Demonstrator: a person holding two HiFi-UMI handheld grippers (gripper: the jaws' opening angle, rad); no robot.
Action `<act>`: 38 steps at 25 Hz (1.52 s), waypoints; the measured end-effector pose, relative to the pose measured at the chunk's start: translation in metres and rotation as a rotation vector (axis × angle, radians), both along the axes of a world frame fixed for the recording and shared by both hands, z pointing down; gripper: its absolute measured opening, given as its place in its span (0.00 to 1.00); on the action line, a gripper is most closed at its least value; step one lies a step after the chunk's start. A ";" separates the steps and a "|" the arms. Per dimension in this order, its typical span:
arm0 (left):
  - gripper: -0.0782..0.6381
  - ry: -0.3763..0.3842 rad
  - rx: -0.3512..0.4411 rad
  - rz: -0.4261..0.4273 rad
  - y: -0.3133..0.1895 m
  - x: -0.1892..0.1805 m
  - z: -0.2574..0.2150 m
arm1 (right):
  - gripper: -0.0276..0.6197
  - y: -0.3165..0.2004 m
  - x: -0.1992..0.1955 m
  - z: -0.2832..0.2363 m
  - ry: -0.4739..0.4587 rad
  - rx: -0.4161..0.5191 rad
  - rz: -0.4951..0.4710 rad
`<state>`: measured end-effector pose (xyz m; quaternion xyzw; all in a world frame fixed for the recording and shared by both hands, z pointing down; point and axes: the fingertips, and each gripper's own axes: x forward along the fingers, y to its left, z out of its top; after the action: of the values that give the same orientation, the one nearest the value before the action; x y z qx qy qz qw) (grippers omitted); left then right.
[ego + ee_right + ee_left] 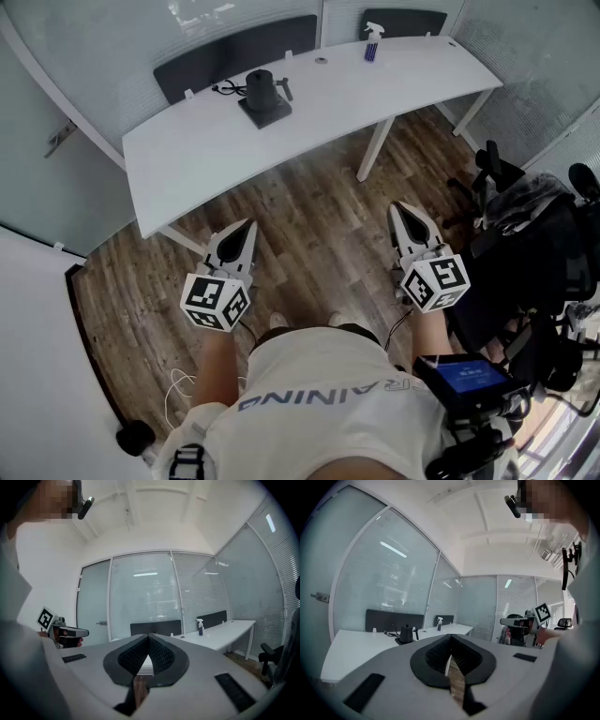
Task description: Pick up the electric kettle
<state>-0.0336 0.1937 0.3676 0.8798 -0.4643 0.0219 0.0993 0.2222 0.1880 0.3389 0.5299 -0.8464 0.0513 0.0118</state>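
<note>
The black electric kettle [260, 89] stands on its dark base on the white desk [187, 159], far ahead of me and left of centre. The left gripper view has the kettle [407, 633] small in the distance, just left of the jaw tips. It does not show in the right gripper view. My left gripper [246, 230] and right gripper [401, 208] hang over the wooden floor, well short of the desk. Both point forward, tips together, nothing between them. The closed left gripper [450, 637] and right gripper [149, 637] fill the lower part of their own views.
A spray bottle [372, 42] stands at the desk's far right end. Dark partition panels [234, 52] line its back edge before glass walls. Black office chairs [525, 216] crowd the right side. A device with a blue screen [469, 377] sits at my right hip.
</note>
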 end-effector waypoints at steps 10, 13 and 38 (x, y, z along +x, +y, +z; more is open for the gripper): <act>0.13 -0.024 0.001 -0.004 0.003 0.001 0.003 | 0.06 0.000 -0.001 0.006 0.016 -0.012 -0.002; 0.13 -0.025 0.000 -0.006 0.003 0.000 0.003 | 0.06 0.000 -0.003 0.006 0.003 -0.017 -0.011; 0.13 0.000 -0.011 -0.024 0.005 -0.071 0.019 | 0.06 -0.011 -0.070 0.015 0.039 -0.036 -0.002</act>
<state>-0.1051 0.1985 0.3865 0.8736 -0.4747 0.0236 0.1045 0.1521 0.1772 0.3538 0.5298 -0.8454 0.0563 0.0377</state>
